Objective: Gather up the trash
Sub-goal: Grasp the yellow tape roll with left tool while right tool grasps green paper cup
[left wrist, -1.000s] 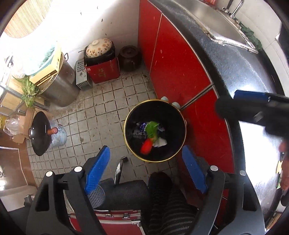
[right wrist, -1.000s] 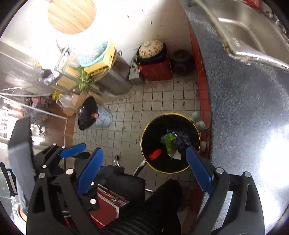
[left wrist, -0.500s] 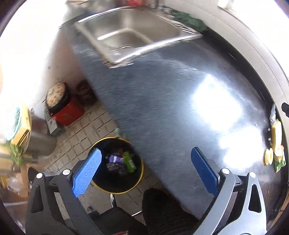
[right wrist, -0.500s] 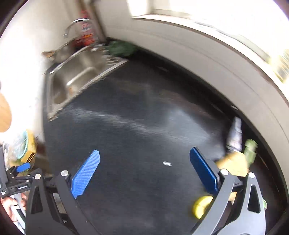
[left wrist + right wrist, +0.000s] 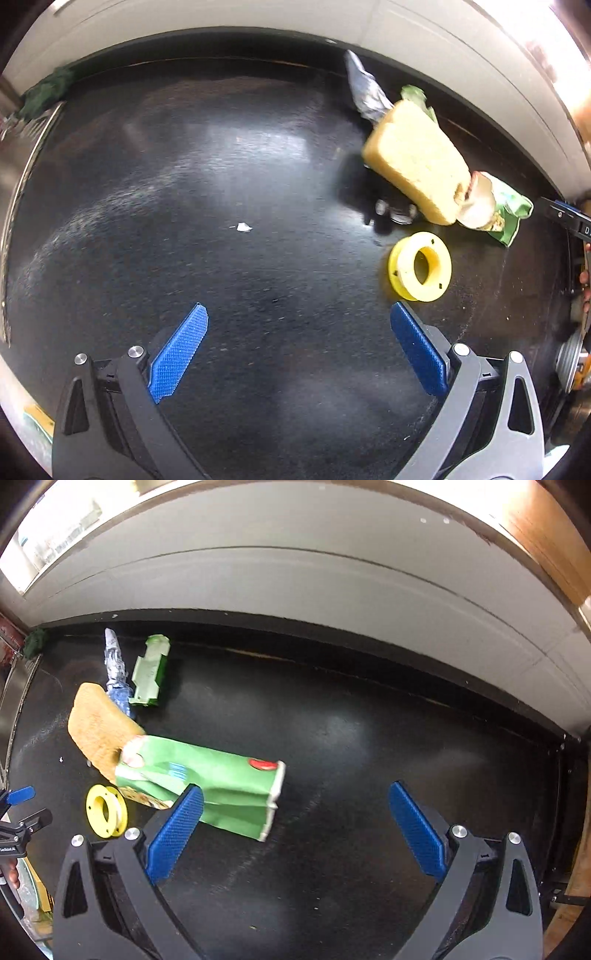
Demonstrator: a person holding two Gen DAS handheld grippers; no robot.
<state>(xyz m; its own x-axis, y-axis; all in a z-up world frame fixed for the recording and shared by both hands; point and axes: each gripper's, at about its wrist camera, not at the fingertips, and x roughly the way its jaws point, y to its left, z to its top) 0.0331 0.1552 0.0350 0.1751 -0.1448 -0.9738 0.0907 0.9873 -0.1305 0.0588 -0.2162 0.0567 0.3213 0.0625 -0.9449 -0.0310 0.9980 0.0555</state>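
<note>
Daylight glare on countertop [image 5: 258, 147], motion blur, fisheye edges warped, overexposed.

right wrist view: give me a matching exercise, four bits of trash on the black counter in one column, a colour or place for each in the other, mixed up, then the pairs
Things:
1. sponge
2. spool
3. carton
4. foil wrapper

Descriptions:
A. bright yellow ring with a hole through its middle
B. green, flattened, with a red spot near one end
C. silvery and blue, crumpled, near the back wall
D. tan block, partly under the carton's end

Pairs: 1-D, 2-A, 3-B, 4-C
</note>
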